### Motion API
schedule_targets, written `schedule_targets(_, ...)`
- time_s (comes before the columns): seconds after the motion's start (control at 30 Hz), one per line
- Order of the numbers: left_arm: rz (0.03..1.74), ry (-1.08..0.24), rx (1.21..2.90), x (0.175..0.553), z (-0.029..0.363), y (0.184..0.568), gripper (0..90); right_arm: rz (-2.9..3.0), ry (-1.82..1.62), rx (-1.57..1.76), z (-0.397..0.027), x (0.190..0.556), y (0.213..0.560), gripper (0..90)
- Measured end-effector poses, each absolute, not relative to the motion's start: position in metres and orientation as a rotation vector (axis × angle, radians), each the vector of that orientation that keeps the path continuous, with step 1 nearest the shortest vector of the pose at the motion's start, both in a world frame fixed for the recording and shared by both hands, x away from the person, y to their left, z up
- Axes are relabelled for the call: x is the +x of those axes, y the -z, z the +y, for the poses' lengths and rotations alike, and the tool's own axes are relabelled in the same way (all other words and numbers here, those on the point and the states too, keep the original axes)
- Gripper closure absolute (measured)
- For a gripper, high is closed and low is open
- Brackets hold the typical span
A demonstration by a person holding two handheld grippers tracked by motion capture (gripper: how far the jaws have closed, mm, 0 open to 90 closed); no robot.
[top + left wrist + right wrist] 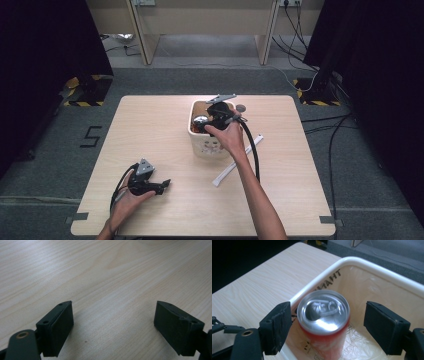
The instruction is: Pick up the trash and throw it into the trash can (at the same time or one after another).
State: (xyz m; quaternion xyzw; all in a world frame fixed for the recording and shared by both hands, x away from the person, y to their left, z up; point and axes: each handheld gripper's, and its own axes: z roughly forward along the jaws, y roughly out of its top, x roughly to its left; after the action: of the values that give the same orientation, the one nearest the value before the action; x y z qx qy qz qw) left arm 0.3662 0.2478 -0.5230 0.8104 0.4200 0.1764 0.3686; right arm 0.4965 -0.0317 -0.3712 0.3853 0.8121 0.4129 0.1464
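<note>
Right hand-held gripper [325,327] hangs over the cream bin [384,271], its jaws spread wide on either side of a red can [323,322]. From the right gripper view, the left pad sits close to the can's side and the right pad stands well apart from it, so the pads do not press on the can. The can stands upright inside the bin, against the wall nearest the table's [150,130] left half, on what looks like a clear plastic liner. From the high view, the bin sits near the middle of the table, with a white strip [239,160] lying on the table just beside it on the right. The left hand-held gripper [113,327] rests on the table well apart from the bin, toward the person, jaws spread with only bare wood between them. Judging from this, the can looks already delivered into the bin and let go; what seems left is to lift the right gripper clear of the bin.
</note>
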Motion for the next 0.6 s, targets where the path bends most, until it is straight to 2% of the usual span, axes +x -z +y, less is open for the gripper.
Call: schedule_targets(0.6, 1.081, -0.453, 2.076, 0.366, 0.247, 0.523, 15.4, 2.237, -1.207, 1.101, -0.067, 0.479, 0.345, 22.9)
